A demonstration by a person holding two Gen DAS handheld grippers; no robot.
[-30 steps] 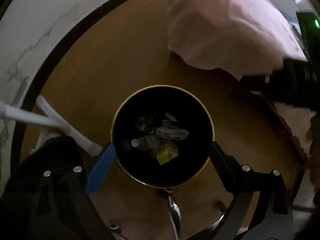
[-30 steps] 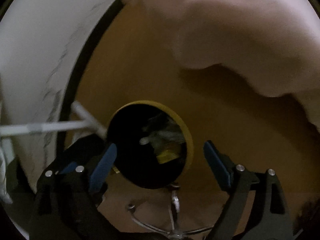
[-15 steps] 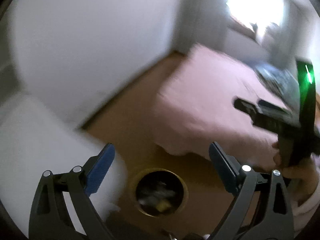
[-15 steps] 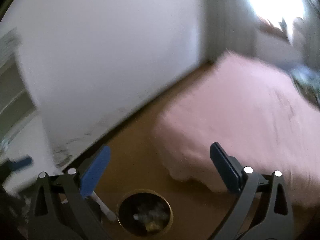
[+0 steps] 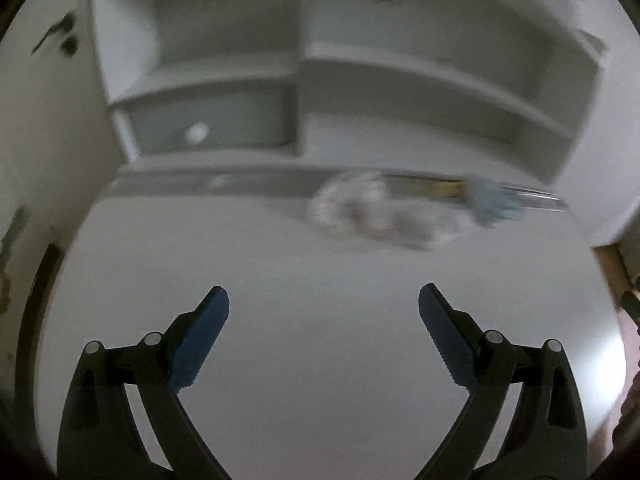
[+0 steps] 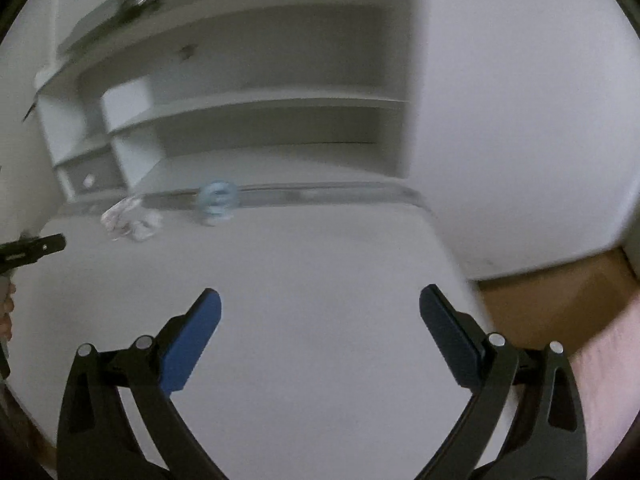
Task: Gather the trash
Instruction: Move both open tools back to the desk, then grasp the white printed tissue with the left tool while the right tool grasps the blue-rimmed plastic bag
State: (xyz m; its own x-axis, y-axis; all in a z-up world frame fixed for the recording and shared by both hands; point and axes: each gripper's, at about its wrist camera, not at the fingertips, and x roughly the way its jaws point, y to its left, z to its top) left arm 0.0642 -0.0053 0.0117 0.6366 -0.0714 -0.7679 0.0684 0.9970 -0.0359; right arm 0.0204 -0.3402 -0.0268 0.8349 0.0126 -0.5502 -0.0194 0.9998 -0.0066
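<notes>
left gripper [image 5: 324, 300]: the blue-padded jaws stand wide apart with nothing between them, hanging over bare white desk top; its tip also shows at the left edge of the right wrist view [image 6: 48, 245].
right gripper [image 6: 320, 302]: the jaws are spread wide, empty, above the same white surface.
desk [image 5: 320, 360]: a plain white top fills the lower half of both views; its far edge meets a grey strip under the shelves.
crumpled wrapper [image 5: 376, 212]: a pale, see-through crumpled piece of trash lies at the far edge of the desk, ahead of the left gripper and a little to its right; blurred, so what it is made of cannot be told. in the right wrist view it sits far left at the back [image 6: 130, 220].
blue item [image 6: 218, 198]: a small light-blue, ring-like thing lies just right of the wrapper, against the grey strip; in the left wrist view it is a blue smear [image 5: 496, 204]. too blurred to name.
shelf unit [image 5: 304, 72]: white open shelves rise behind the desk, with a small drawer [image 5: 208, 128] and round knob at lower left.
floor [image 6: 552, 300]: a patch of brown floor shows past the right end of the desk.
pink cover [image 6: 608, 380]: a pink fabric edge lies at the lower right, beside the right gripper.
</notes>
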